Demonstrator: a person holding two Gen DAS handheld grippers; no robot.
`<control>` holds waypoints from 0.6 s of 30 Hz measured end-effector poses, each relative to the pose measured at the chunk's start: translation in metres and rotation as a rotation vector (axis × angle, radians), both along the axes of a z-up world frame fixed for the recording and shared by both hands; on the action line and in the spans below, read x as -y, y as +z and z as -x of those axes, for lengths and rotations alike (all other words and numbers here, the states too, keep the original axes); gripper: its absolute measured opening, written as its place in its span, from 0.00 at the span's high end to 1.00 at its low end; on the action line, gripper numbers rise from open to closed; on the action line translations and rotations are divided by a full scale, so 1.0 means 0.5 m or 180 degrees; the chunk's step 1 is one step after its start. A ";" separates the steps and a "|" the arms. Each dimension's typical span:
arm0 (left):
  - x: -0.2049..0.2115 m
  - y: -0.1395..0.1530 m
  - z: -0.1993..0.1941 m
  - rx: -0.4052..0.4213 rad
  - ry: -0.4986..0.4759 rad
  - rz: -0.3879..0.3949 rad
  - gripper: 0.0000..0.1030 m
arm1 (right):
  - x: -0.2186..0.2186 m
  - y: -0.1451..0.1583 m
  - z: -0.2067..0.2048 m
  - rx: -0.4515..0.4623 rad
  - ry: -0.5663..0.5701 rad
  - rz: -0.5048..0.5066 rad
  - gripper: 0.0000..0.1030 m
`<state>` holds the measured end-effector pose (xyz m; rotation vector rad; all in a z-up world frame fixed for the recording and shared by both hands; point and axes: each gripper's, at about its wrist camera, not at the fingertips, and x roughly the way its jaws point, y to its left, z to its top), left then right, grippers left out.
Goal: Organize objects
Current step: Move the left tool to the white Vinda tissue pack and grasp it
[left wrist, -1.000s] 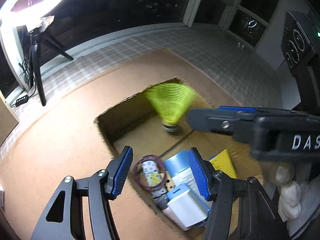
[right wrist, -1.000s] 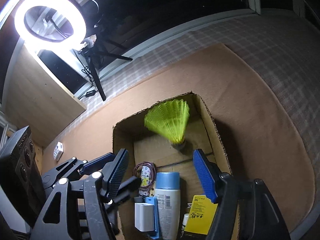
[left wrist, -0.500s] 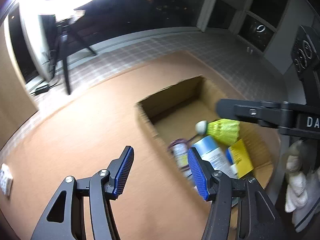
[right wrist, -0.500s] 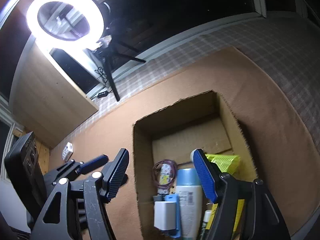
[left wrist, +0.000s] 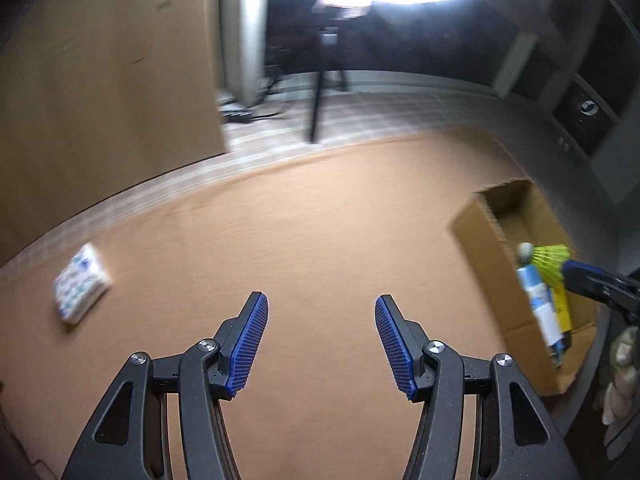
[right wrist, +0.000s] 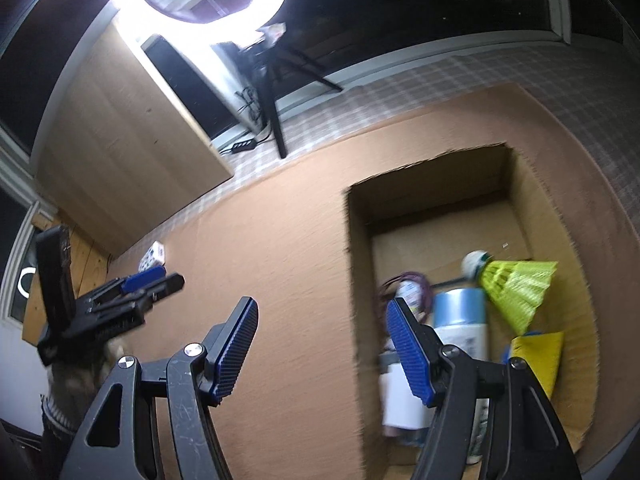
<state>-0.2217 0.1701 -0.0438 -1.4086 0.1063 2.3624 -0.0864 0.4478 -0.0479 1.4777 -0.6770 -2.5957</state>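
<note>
Left hand-held gripper (left wrist: pixel 320 344) spread, empty, over bare brown table (left wrist: pixel 320 240); right hand-held gripper (right wrist: pixel 320 346) also spread, empty, beside the cardboard box (right wrist: pixel 356 280). Yellow shuttlecock (right wrist: pixel 516 292) lies in the box with a blue-capped bottle (right wrist: pixel 460 320); small white patterned packet (left wrist: pixel 82 284) remains near the table's far left edge. Risk: a fast, blurred sweep overshoots and knocks the packet off the edge.
</note>
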 end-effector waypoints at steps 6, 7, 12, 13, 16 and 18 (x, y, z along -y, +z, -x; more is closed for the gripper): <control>0.149 -0.032 0.070 0.0053 0.0377 0.0115 0.42 | 0.070 -0.011 -0.003 0.0101 0.0139 -0.0009 0.39; 0.177 -0.038 0.087 0.0062 0.0446 0.0141 0.42 | 0.079 -0.013 -0.005 0.0116 0.0142 -0.0003 0.39; 0.299 -0.067 0.160 0.0140 0.0747 0.0128 0.50 | 0.105 -0.018 -0.014 0.0191 0.0126 0.0006 0.39; 0.326 -0.073 0.176 0.0156 0.0819 0.0146 0.51 | 0.108 -0.018 -0.016 0.0210 0.0121 -0.0007 0.39; 0.390 -0.084 0.214 0.0195 0.1001 0.0071 0.51 | 0.113 -0.021 -0.016 0.0267 0.0090 -0.0012 0.39; 0.420 -0.089 0.235 0.0191 0.1106 0.0013 0.52 | 0.117 -0.023 -0.014 0.0302 0.0093 -0.0010 0.39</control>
